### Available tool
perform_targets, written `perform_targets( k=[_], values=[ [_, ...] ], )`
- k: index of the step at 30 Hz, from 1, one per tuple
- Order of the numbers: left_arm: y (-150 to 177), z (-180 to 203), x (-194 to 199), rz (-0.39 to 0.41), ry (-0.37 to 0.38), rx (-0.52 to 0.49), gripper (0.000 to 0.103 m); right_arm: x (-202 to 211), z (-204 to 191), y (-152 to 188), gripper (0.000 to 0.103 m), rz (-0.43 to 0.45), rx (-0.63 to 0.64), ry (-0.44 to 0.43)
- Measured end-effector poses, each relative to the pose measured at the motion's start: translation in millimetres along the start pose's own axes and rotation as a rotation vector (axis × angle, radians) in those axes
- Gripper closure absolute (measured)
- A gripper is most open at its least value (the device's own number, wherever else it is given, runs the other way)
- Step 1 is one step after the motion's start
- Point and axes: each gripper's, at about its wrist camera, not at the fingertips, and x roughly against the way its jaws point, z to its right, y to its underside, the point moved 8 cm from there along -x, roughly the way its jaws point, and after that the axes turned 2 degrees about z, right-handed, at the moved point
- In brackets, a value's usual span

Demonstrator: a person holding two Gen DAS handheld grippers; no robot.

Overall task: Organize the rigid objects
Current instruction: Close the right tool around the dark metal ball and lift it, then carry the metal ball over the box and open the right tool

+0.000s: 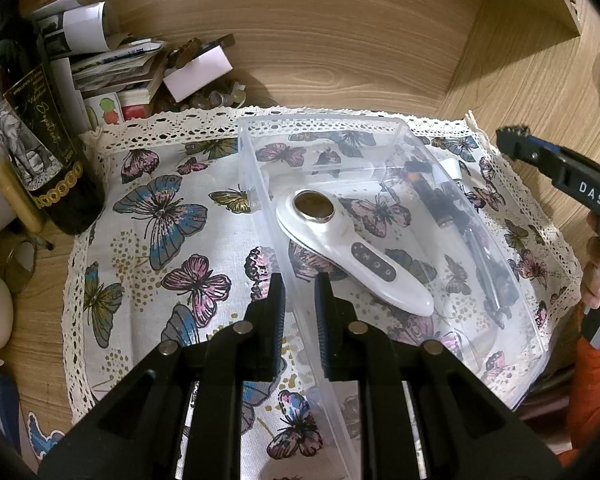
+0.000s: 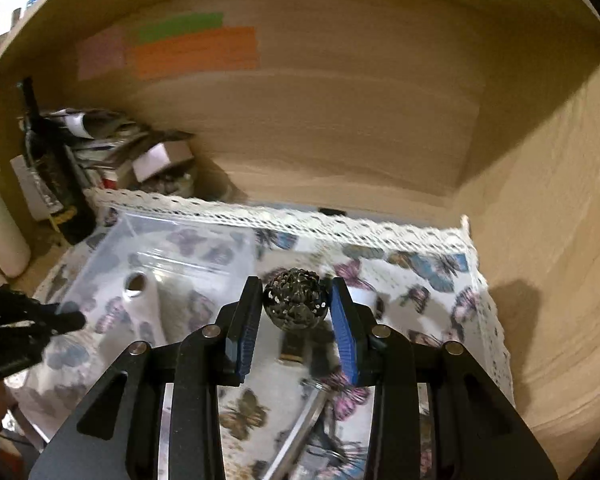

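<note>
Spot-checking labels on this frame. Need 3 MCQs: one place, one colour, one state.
1. Where does the white handheld device lie?
A. Inside the clear plastic bin
B. On the bare cloth
C. Beside the bottle

2. What colour are the pads of the right hand-held gripper?
A. Red
B. Blue
C. Green

3. What is the left hand-held gripper doing?
A. Hanging open above the cloth
B. Holding the bottle
C. Clamped on the bin's near wall

Answers:
1 A: the device rests within the bin's walls.
2 B: both pads show blue in the right wrist view.
3 C: the fingers straddle and pinch the clear wall.
</note>
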Motion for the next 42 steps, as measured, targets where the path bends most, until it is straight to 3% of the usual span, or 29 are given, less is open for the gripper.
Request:
perform_targets(
  k=[10,27,34,42],
  values=[
    [-2,1,-1,0.001,0.002,-0.002,0.088,-13,-57,-2,0.071,-0.019,0.086,-0.105],
    [-1,0,-1,0.008,0.004,-0.004,0.088,-65,-92,25,0.071,-0.225,0.17,-0.18],
    [-1,0,-1,0.008,0.004,-0.003,0.088,-62,-93,25,0.071,-0.213,0.19,-0.164],
    [0,0,-1,0.009,0.003,-0.005,0.088,-38,-86,13,0.061,-0.139,0.174,-0.153]
  ],
)
